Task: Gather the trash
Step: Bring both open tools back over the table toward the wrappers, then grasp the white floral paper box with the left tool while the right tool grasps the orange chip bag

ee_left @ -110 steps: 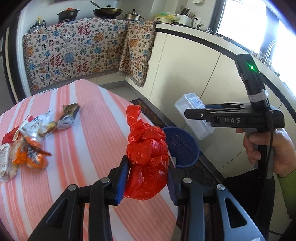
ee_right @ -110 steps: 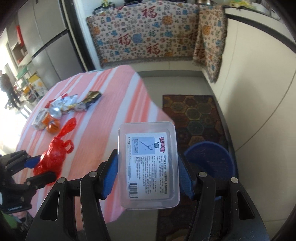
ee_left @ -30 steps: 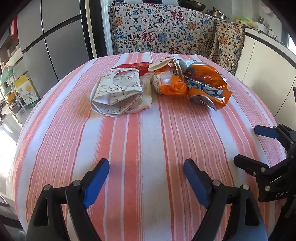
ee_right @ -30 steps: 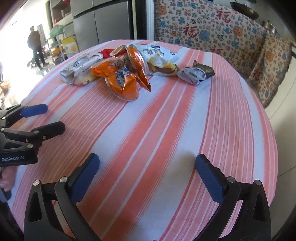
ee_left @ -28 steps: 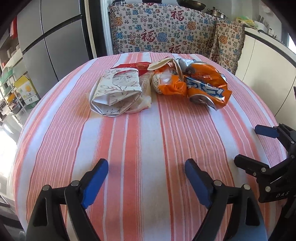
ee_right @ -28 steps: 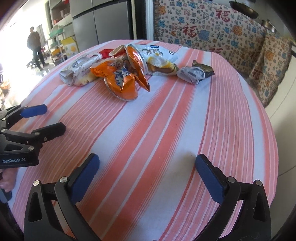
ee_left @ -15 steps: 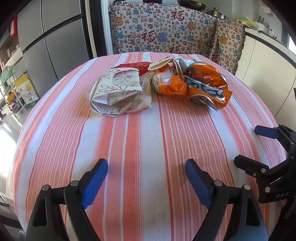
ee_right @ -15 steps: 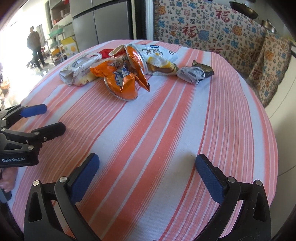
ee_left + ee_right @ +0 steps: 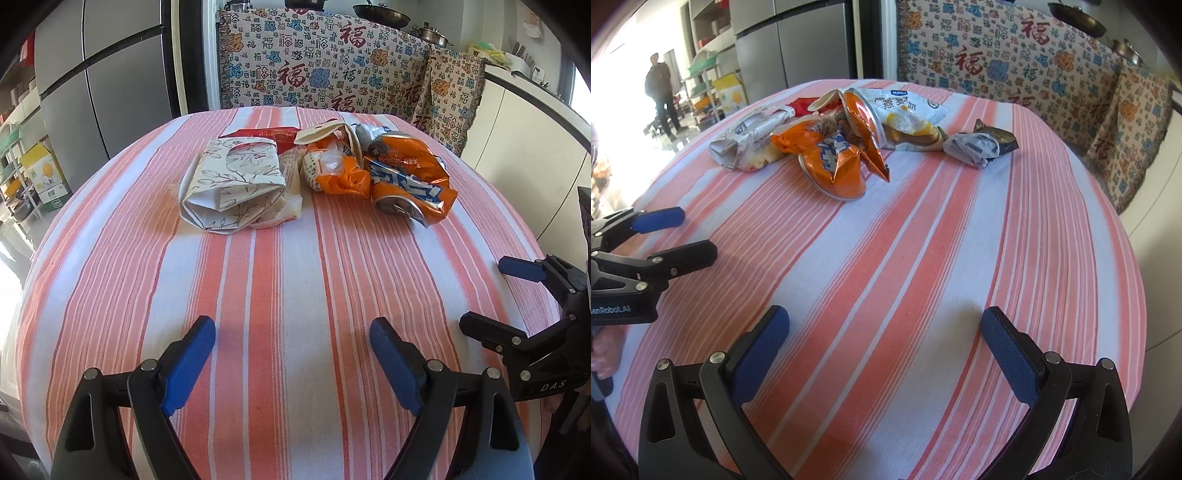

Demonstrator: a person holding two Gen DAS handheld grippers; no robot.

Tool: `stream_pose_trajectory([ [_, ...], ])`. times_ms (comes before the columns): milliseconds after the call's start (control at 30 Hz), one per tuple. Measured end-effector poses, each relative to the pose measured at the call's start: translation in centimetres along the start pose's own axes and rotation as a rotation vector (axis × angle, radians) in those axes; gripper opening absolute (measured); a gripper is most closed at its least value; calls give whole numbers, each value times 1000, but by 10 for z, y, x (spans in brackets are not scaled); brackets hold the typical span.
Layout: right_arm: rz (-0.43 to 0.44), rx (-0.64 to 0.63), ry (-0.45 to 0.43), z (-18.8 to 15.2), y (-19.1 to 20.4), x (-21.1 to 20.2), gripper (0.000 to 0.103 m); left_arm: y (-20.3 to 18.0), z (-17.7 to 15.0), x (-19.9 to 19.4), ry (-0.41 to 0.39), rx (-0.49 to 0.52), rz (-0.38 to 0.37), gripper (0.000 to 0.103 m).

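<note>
A heap of trash lies at the far side of the striped table (image 9: 258, 295): a floral paper bag (image 9: 231, 184), an orange snack bag (image 9: 410, 184), a smaller orange wrapper (image 9: 336, 173) and a red packet (image 9: 266, 134). The right wrist view adds a white snack bag (image 9: 905, 114) and a crumpled grey-and-dark wrapper (image 9: 979, 146) beside the orange snack bag (image 9: 834, 162). My left gripper (image 9: 291, 354) hovers open over bare cloth, well short of the heap. My right gripper (image 9: 886, 343) is open too, nothing between its pads. Each gripper shows at the other view's edge: the right gripper (image 9: 517, 295) and the left gripper (image 9: 661, 236).
A patterned cloth (image 9: 317, 81) drapes the counter behind the table, pans on top. A grey fridge (image 9: 110, 85) stands at the far left, white cabinets (image 9: 524, 144) at the right. A person (image 9: 661, 96) stands far off in the bright doorway.
Several seconds back my left gripper held a red bag and my right a clear box near a blue bin; both are now open over the table. Nothing moved in the last second.
</note>
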State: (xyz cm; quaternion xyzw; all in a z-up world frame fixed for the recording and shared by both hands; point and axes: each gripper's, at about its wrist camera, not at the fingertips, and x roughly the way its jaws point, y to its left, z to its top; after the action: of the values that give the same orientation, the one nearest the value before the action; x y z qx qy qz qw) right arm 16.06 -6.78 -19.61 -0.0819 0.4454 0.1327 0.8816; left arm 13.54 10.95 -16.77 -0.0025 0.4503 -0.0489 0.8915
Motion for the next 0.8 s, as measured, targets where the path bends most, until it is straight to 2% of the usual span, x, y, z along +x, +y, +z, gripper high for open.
stream_pose_trajectory([
  [267, 1, 0, 0, 0, -1, 0, 103, 23, 18, 2, -4, -25, 43, 87],
  [500, 1, -1, 0, 0, -1, 0, 103, 14, 56, 11, -49, 107, 118, 87],
  [600, 1, -1, 0, 0, -1, 0, 103, 14, 69, 21, -49, 128, 92, 87],
  [700, 1, -1, 0, 0, -1, 0, 103, 27, 79, 31, -17, 58, 20, 87],
  [800, 1, -1, 0, 0, -1, 0, 103, 49, 85, 29, -20, -31, -53, 87],
])
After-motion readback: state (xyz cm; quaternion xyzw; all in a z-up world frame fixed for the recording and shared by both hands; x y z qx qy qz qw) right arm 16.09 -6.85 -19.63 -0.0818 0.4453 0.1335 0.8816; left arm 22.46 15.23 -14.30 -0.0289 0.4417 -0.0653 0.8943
